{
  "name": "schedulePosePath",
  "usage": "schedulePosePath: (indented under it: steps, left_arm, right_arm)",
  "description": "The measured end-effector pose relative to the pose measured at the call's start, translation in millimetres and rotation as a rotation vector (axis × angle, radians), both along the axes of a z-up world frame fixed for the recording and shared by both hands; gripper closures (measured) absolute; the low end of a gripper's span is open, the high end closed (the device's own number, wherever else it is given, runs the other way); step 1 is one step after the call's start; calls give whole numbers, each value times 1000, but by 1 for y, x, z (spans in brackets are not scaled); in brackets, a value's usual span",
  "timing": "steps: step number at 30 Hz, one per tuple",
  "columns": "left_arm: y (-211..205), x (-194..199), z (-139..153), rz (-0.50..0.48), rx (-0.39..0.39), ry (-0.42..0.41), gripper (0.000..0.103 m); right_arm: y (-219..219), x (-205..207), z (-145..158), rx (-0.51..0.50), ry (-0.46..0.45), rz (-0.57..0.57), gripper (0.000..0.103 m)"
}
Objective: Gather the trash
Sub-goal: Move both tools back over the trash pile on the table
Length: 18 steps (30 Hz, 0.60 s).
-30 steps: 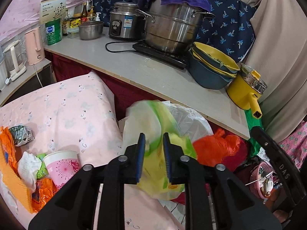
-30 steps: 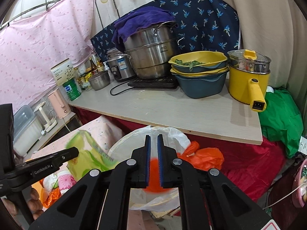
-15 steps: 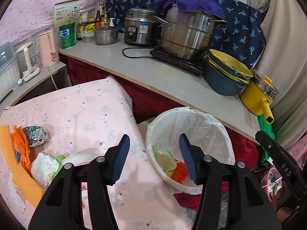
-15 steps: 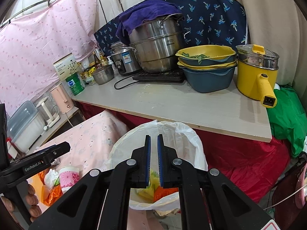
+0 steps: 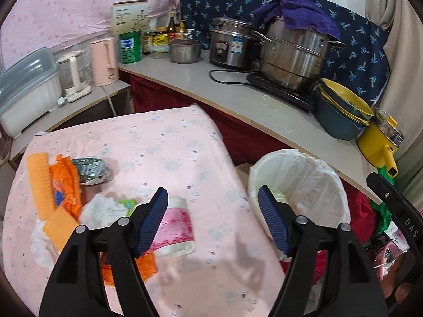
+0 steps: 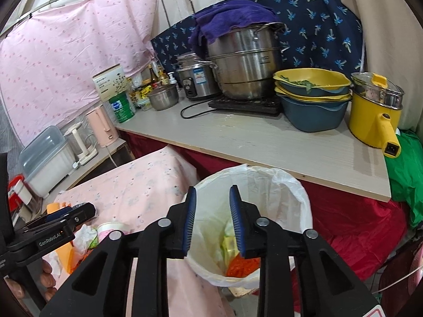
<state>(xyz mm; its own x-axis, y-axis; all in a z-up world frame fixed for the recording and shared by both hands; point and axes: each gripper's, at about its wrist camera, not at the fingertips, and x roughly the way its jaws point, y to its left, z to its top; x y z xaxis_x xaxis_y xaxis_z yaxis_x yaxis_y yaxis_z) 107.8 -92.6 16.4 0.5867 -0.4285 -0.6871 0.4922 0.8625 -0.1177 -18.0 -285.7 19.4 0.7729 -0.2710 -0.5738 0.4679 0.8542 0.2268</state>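
**A:** Where do we stand with the left hand-held gripper [image 5: 212,219]?

**B:** Its jaws have just been opening and now stand wide, with nothing pinched between them. We see it over the pink tablecloth [image 5: 164,153], and the paper cup [image 5: 173,231] lies on its side just behind the left finger.

**A:** And the right hand-held gripper [image 6: 212,220]?

**B:** Its jaws have just been opening too, though the gap is narrow — nothing sits between the pads. It hangs above the trash bin [image 6: 280,182], which is lined with a white bag and stands between the cloth-covered table and the counter [image 6: 264,142].

**A:** What do we see inside the bin?

**B:** A yellow-green bag [image 6: 228,243] and an orange bag [image 6: 242,264] at the bottom.

**A:** What trash lies on the tablecloth?

**B:** Near the left edge we count an orange wrapper [image 5: 64,182], a crumpled foil packet [image 5: 91,167], a white tissue [image 5: 99,211] and yellow-orange sponge cloths [image 5: 39,179] — all clustered close beside the cup.

**A:** And the counter itself?

**B:** It carries a steel pot [image 6: 246,60] under a purple towel [image 6: 224,21], stacked basins [image 6: 313,97] and a yellow electric pot [image 6: 372,116].
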Motion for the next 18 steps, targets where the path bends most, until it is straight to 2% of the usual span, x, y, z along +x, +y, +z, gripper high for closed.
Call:
schedulePosePath:
  steps: [7, 18]
  left_arm:
    - [45, 2, -2, 94, 8, 1, 27]
    - [114, 6, -8, 213, 40, 4, 27]
  right_arm:
    - [39, 17, 5, -15, 0, 77, 62]
    - [112, 49, 5, -24, 23, 231, 56]
